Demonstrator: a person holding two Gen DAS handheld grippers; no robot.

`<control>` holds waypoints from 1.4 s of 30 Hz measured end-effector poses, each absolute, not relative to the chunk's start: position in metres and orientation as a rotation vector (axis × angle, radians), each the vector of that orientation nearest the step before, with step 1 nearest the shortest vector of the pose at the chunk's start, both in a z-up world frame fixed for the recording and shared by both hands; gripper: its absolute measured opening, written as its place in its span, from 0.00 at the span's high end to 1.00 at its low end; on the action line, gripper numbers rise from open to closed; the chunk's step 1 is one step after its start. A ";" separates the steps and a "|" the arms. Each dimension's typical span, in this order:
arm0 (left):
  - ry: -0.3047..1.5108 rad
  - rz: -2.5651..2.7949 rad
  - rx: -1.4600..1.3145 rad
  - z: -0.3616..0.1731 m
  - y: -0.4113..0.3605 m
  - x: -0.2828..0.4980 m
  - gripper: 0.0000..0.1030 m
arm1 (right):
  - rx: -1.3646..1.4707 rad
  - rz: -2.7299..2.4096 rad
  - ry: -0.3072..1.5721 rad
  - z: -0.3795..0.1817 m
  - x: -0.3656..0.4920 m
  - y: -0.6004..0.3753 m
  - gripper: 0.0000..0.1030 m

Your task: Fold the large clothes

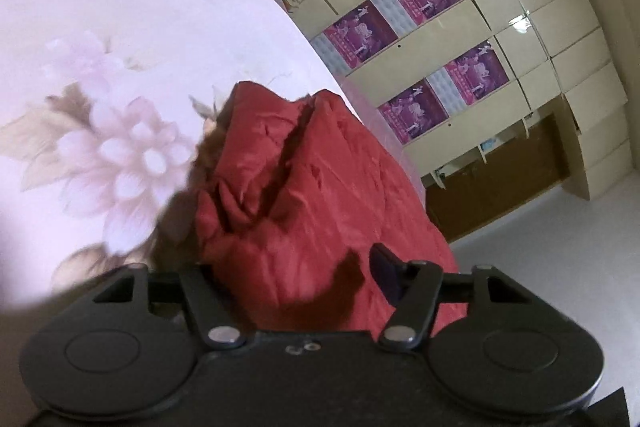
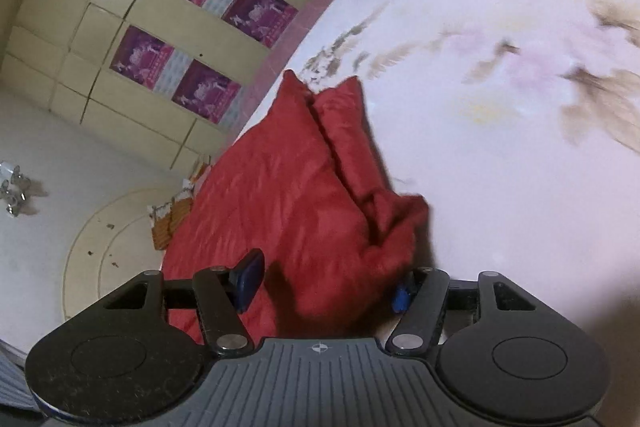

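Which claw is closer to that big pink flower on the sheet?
Left, likely: the left gripper sits just beside the flower; the right gripper sees only faint blooms farther off.

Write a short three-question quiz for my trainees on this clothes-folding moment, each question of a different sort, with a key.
1. True or false: the red garment lies on a plain white sheet.
2. Multiple choice: in the left wrist view, what hangs on the pale cupboard doors? A) mirrors B) purple posters C) coats
3. Short answer: in the right wrist view, what lies between the two fingers of the right gripper?

Key
1. False: it lies on a pink floral bed sheet.
2. B
3. Red cloth of the garment; whether the pads press it cannot be told. The same holds for the left gripper.
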State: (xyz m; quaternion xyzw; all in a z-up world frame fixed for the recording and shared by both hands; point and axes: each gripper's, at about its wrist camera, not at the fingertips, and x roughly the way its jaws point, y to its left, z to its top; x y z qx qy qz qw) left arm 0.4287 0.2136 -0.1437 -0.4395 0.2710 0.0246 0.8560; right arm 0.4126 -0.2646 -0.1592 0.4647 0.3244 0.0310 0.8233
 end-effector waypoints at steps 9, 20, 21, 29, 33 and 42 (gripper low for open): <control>0.585 0.042 -0.835 -0.127 0.210 0.423 0.79 | 0.869 0.107 0.718 -0.149 0.421 -0.254 0.84; 0.599 0.024 -0.831 -0.116 0.183 0.341 0.79 | 0.787 0.151 0.739 -0.125 0.359 -0.273 0.84; 0.600 0.027 -0.839 -0.116 0.183 0.331 0.79 | 0.781 0.156 0.741 -0.124 0.352 -0.276 0.84; 0.606 0.034 -0.856 -0.115 0.162 0.265 0.79 | 0.749 0.176 0.770 -0.116 0.286 -0.300 0.84; 0.615 0.029 -0.843 -0.113 0.153 0.233 0.79 | 0.747 0.181 0.775 -0.117 0.249 -0.313 0.84; 0.603 0.045 -0.859 -0.114 0.136 0.182 0.79 | 0.746 0.201 0.791 -0.116 0.203 -0.331 0.84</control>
